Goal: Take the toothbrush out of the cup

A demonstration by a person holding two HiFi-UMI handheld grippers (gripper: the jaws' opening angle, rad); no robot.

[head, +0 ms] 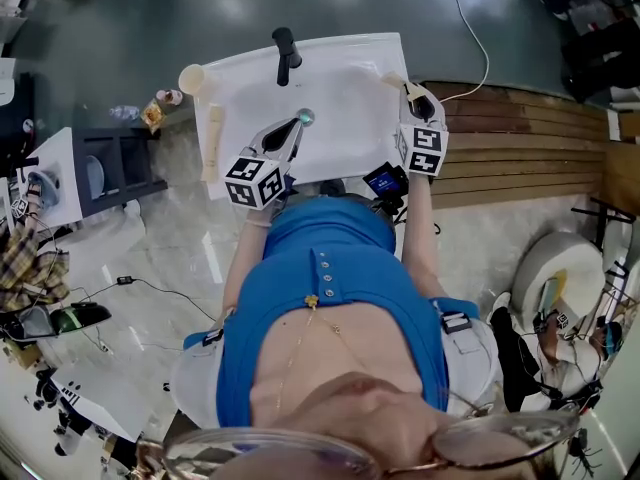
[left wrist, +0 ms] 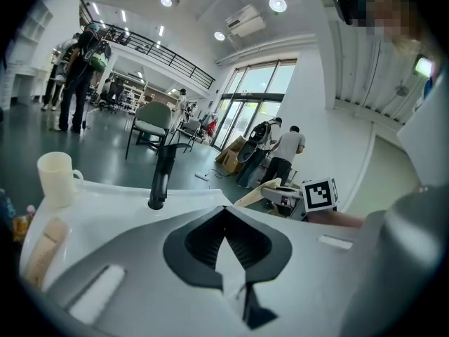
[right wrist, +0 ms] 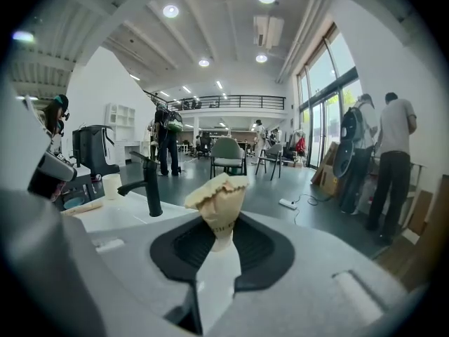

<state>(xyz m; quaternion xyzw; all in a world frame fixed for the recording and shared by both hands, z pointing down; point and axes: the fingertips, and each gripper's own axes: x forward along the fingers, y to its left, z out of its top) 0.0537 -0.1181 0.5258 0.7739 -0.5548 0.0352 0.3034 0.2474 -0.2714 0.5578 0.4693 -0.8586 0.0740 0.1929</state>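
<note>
Cup (head: 192, 78) stands on the far left corner of the sink (head: 350, 50), left of the tap (head: 287, 56). My right gripper (right wrist: 221, 234) is clamped on what is probably the wrapped toothbrush (right wrist: 219, 199), cream with a crimped end. It is held at the sink's far right corner, well apart from the cup. My left gripper (left wrist: 226, 220) is closed with nothing between its jaws, over the basin near the drain (head: 306, 117). A long cream item (head: 213, 143) lies along the left rim.
</note>
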